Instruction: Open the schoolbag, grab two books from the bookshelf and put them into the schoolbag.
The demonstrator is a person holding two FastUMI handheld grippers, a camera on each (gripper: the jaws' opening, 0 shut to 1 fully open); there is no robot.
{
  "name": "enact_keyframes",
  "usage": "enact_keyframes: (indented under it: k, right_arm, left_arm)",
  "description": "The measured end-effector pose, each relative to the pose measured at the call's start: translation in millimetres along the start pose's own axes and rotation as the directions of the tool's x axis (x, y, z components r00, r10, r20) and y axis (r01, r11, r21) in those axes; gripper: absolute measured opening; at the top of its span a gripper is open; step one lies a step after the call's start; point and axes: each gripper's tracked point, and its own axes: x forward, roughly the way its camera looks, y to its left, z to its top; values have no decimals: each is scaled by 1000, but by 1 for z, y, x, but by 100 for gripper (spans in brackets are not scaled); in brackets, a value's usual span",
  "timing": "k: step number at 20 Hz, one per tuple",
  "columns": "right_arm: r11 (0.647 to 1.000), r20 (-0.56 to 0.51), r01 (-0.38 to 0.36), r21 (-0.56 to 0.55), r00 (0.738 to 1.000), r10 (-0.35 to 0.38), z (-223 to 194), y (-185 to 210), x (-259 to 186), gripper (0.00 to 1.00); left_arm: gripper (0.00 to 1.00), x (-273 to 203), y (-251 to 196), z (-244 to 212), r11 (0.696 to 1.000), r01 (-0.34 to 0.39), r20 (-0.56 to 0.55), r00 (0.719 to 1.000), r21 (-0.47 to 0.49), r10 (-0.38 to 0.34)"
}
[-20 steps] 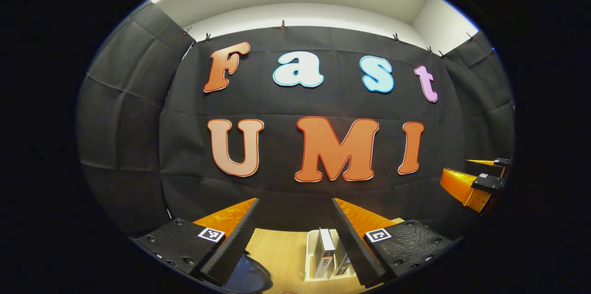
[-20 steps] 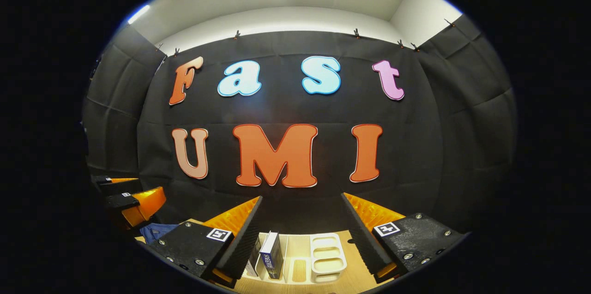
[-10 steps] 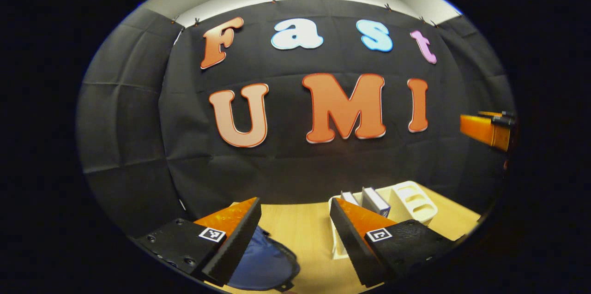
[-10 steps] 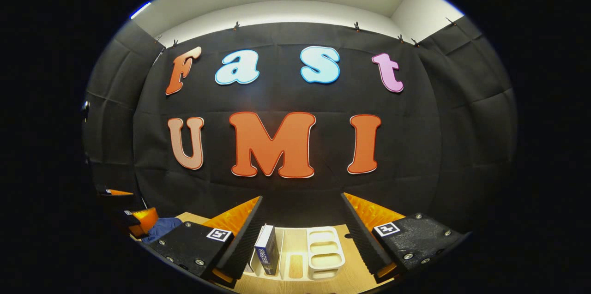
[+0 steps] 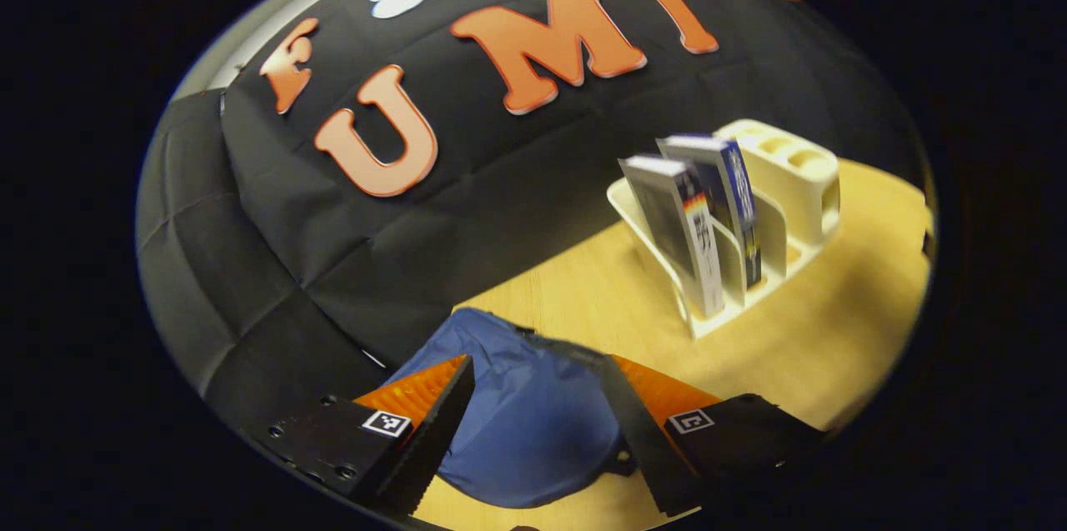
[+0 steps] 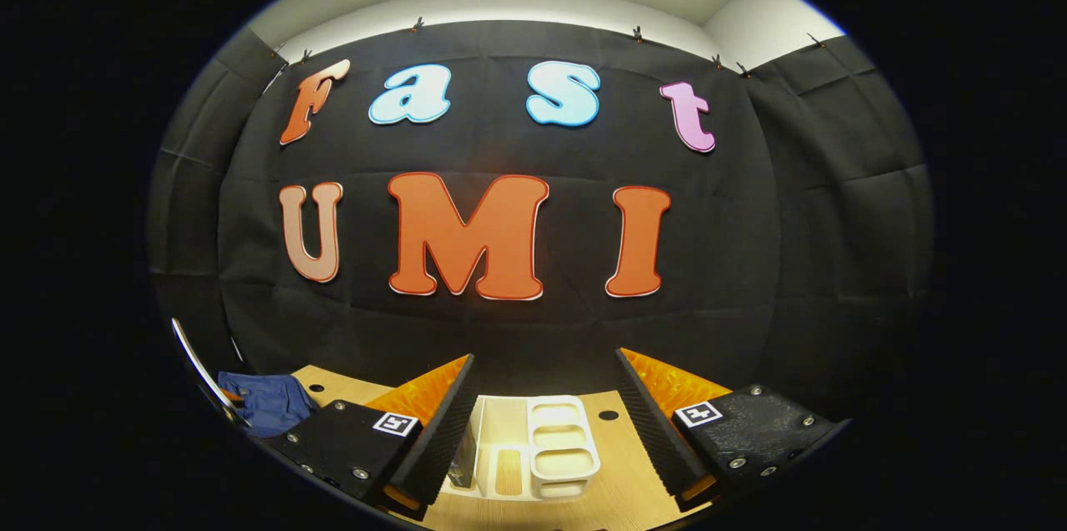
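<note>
Open left claw (image 5: 533, 423) above schoolbag (image 5: 517, 423)

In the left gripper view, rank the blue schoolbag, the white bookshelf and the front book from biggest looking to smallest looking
1. Blue schoolbag, though it lies nearest the camera, partly behind the fingers, so its lead is unsure.
2. White bookshelf.
3. Front book.

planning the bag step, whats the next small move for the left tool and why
Probably ease the left tool down onto the blue schoolbag to find its zipper. The fingers stand open with the bag lying between and below them on the wooden table, apparently unopened, and both books stand in the white bookshelf, so opening comes first.
</note>
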Motion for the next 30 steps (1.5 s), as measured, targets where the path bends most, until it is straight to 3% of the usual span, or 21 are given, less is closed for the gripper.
enact_keyframes:
  k: [3,6,10,12,14,17,18,19,21,24,27,30]
  right_arm:
    - [999,-26,23,-23,999,-24,-11,-5,2,96]
    - [999,-57,31,-32,998,-33,-22,-4,2,95]
    - [999,-78,15,-46,997,-18,-29,7,5,96]
    - [999,-78,-2,-51,997,-2,-29,13,5,96]
    - [998,-77,-17,-56,997,13,-29,18,5,96]
    - [998,-87,-47,-50,995,43,-31,29,7,96]
    - [997,-93,-61,-47,994,56,-31,36,8,96]
    - [996,-103,-79,-44,992,75,-31,42,9,96]
    - [989,-135,-143,-35,981,137,-34,65,14,96]
    - [963,-226,-269,-28,940,256,-48,116,22,96]
    - [920,-365,-392,5,856,367,-75,172,27,96]
    - [893,-465,-450,21,786,407,-97,207,45,97]
  left_arm:
    - [97,10,-26,-54,990,40,-106,994,137,-25]
    - [97,29,-39,-90,976,83,-188,981,202,-44]
    - [96,63,-42,-138,971,122,-307,950,204,-55]
    - [95,58,-36,-140,971,120,-324,945,205,-48]
    - [84,55,-34,-138,973,129,-327,943,191,-61]
    - [17,52,-29,-134,972,161,-349,932,169,-94]
    - [20,50,-25,-128,973,166,-348,932,158,-103]
    - [13,48,-19,-121,976,170,-343,932,139,-113]
    - [11,46,-5,-101,980,179,-327,935,89,-141]
    - [8,38,33,-66,984,173,-279,948,36,-156]
    - [6,39,66,-38,984,177,-234,955,-30,-179]
    - [6,38,100,-23,975,195,-203,956,-109,-213]
